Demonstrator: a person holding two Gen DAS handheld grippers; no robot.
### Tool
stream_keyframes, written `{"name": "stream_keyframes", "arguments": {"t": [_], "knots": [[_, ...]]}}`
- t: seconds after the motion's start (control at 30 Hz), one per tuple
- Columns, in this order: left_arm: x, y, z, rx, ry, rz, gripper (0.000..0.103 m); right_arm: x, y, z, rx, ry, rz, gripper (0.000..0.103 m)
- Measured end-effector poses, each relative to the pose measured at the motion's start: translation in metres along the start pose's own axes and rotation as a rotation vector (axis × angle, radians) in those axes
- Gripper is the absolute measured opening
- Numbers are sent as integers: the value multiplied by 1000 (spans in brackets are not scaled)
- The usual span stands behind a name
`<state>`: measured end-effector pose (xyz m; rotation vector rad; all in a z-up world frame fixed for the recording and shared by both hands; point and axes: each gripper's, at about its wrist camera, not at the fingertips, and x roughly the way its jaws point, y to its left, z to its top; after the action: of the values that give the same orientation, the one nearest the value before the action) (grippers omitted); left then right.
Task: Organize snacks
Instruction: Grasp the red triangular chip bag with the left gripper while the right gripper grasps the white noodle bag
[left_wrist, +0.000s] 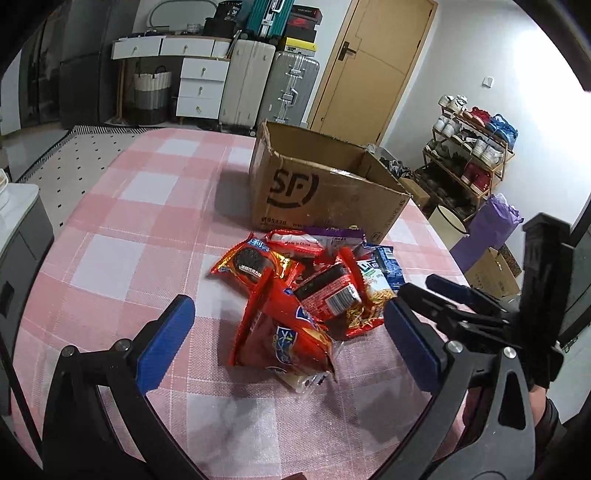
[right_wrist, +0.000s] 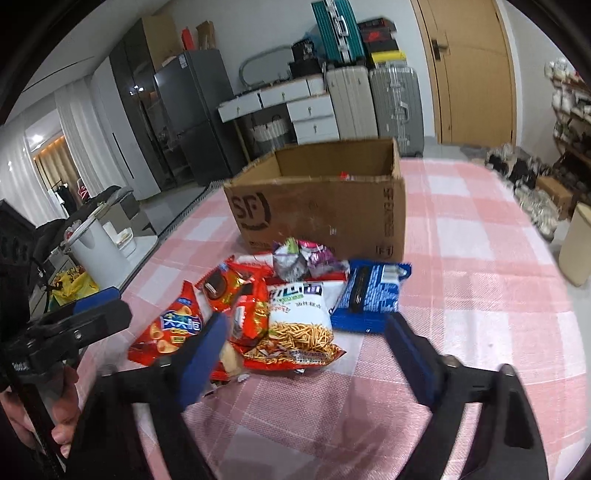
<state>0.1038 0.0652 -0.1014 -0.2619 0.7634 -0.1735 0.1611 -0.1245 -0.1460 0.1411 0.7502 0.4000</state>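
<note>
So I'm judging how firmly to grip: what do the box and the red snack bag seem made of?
The box looks like plain matte brown cardboard, with ragged torn top edges and printed black ink. The red snack bag looks like thin glossy plastic film, creased and catching highlights; probably crushes easily.

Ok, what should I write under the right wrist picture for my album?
Open right tongs hover over a snack pile before a cardboard box on a pink checked table.
</note>
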Motion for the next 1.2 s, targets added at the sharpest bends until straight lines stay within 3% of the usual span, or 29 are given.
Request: {"name": "stream_keyframes", "arguments": {"t": [0.67, 0.77, 0.8, 0.93, 1.2], "knots": [[34, 30, -5, -55, 60, -7, 102, 67, 2, 5, -10, 102, 6, 69], [36, 34, -5, -62, 66, 1, 102, 74, -1, 5, 11, 117, 28, 62], [35, 35, -6, -64, 66, 4, 102, 78, -1, 4, 13, 126, 48, 55], [36, 41, -8, -83, 73, 19, 102, 81, -1, 3, 6, 127, 80, 49], [29, 41, -10, -79, 73, 25, 102, 71, -6, 0, 32, 109, 95, 48]]}}
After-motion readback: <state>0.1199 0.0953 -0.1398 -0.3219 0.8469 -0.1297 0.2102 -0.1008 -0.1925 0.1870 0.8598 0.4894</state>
